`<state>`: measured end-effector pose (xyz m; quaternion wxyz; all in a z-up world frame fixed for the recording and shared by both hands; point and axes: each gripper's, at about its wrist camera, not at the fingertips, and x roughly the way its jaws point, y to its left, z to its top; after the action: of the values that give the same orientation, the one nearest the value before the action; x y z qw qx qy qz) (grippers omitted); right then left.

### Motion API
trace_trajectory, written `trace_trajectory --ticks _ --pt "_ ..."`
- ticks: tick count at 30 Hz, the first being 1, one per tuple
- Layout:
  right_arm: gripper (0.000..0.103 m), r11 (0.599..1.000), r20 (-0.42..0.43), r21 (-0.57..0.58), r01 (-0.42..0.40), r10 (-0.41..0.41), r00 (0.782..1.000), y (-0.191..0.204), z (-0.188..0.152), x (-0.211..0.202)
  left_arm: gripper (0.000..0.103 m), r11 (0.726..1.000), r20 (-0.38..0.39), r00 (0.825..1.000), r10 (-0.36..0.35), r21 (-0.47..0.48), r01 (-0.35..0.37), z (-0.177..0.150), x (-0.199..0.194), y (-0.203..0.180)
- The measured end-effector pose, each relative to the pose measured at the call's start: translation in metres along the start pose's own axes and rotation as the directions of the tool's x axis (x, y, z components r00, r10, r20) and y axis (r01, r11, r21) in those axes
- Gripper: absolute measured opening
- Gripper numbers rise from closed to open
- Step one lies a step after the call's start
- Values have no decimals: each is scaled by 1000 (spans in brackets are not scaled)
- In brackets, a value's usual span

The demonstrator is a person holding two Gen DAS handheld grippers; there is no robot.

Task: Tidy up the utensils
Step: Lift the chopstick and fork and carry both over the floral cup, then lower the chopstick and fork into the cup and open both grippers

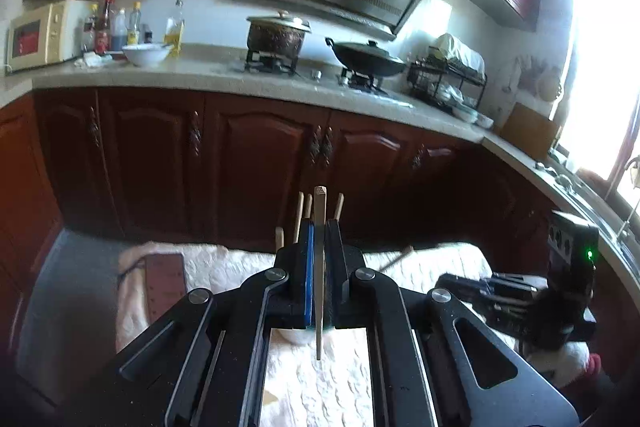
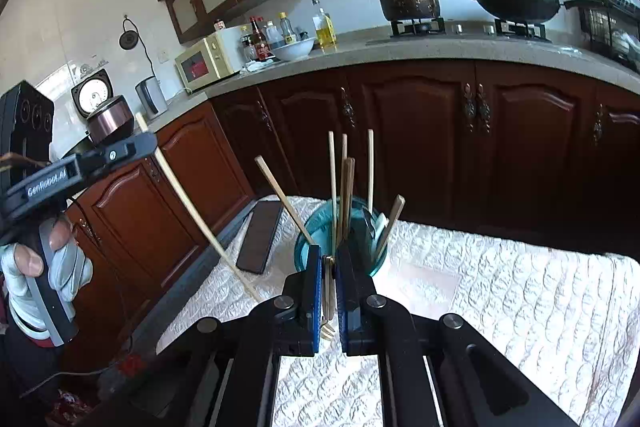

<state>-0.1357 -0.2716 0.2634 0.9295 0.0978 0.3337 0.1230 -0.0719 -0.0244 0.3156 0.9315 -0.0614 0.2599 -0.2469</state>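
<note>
My left gripper (image 1: 319, 227) is shut on a pale wooden chopstick (image 1: 319, 267), which stands nearly upright between the pads, clear of the cloth. In the right wrist view that gripper (image 2: 146, 143) is at the left, and its chopstick (image 2: 192, 211) slants down over the table edge. My right gripper (image 2: 329, 255) is shut on a small golden fork (image 2: 327, 323) with its tines toward the camera. Just beyond its fingertips stands a blue glass cup (image 2: 360, 251) holding several chopsticks (image 2: 332, 179) that fan upward. The tops of these chopsticks (image 1: 300, 211) show behind my left fingers.
A white quilted cloth (image 2: 500, 287) covers the table. A dark flat case (image 2: 260, 239) lies near its left edge. Behind are dark red cabinets (image 2: 420, 131) and a counter (image 2: 400, 47) with a pot, a wok, a microwave, a bowl and bottles. A hand (image 2: 52, 259) holds the left gripper.
</note>
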Motion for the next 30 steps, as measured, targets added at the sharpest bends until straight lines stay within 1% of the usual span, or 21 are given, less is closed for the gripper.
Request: trace_trajectory --ticks 8,14,18,23,26,30 --pt "6 1000 21 2 3 -3 1000 2 21 10 4 998 41 997 61 5 -61 17 21 1" --pt "6 1000 29 6 14 -14 999 3 34 24 4 995 61 993 101 15 -102 19 43 -2" --pt "6 999 32 14 29 -29 999 2 38 38 4 994 48 992 113 8 -113 16 62 1" --pt "6 998 32 31 48 -49 998 -2 35 59 4 986 44 986 160 38 -162 9 80 -2" --pt "6 998 31 44 55 -57 998 -4 31 70 4 985 23 985 168 46 -169 1 91 -3" --pt "6 997 0 53 62 -62 998 -8 22 87 4 983 -4 985 173 58 -172 -7 104 -4"
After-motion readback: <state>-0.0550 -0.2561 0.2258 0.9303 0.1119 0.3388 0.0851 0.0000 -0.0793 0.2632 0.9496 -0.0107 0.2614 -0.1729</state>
